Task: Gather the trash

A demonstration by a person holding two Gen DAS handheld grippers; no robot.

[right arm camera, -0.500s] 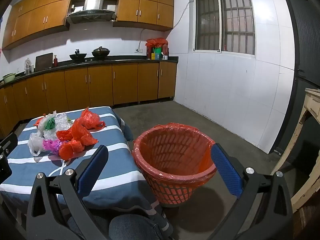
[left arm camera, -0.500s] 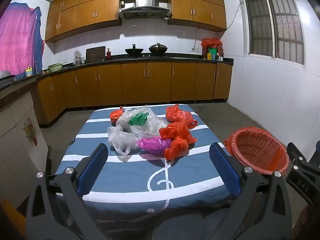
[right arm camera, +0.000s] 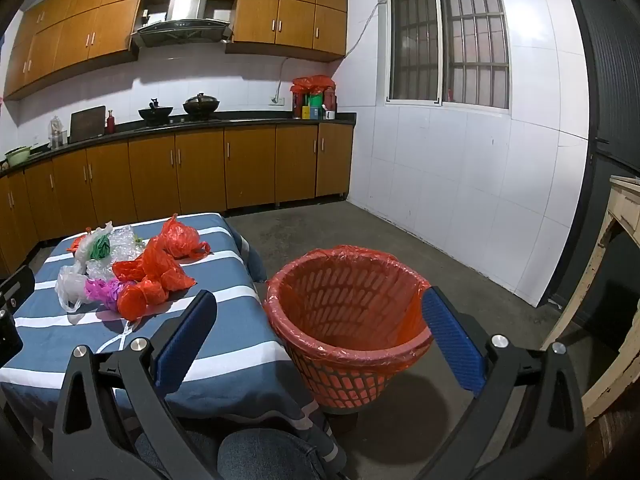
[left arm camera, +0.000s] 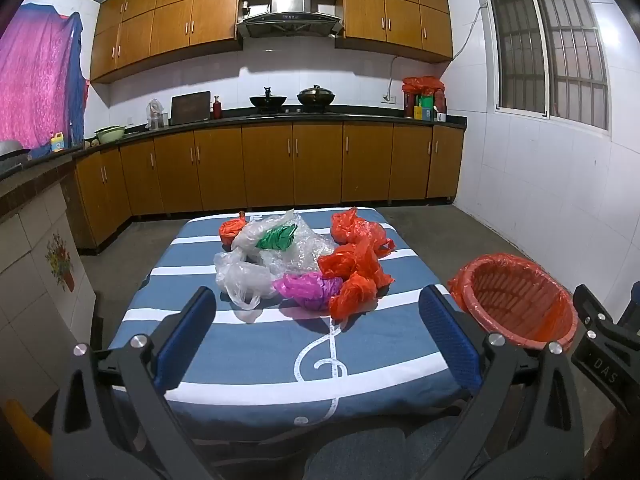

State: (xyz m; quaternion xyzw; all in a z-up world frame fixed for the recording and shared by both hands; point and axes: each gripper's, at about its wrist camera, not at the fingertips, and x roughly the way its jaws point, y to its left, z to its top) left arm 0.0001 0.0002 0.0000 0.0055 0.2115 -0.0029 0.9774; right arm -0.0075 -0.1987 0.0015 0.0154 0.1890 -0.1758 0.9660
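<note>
A heap of crumpled plastic bags lies on the blue-and-white striped table (left arm camera: 248, 344): orange bags (left arm camera: 356, 264), a purple bag (left arm camera: 308, 286), clear bags (left arm camera: 244, 280) and a green one (left arm camera: 276, 238). The heap also shows in the right wrist view (right arm camera: 136, 276). An orange mesh bin (right arm camera: 348, 320) with an orange liner stands on the floor right of the table; it also shows in the left wrist view (left arm camera: 516, 300). My left gripper (left arm camera: 320, 332) is open and empty, short of the heap. My right gripper (right arm camera: 320, 336) is open and empty, in front of the bin.
Wooden kitchen cabinets (left arm camera: 292, 168) and a counter with pots run along the back wall. A tiled wall (right arm camera: 460, 184) is right of the bin. A pale wooden frame (right arm camera: 616, 264) stands at the far right. My knee (right arm camera: 264, 456) is below.
</note>
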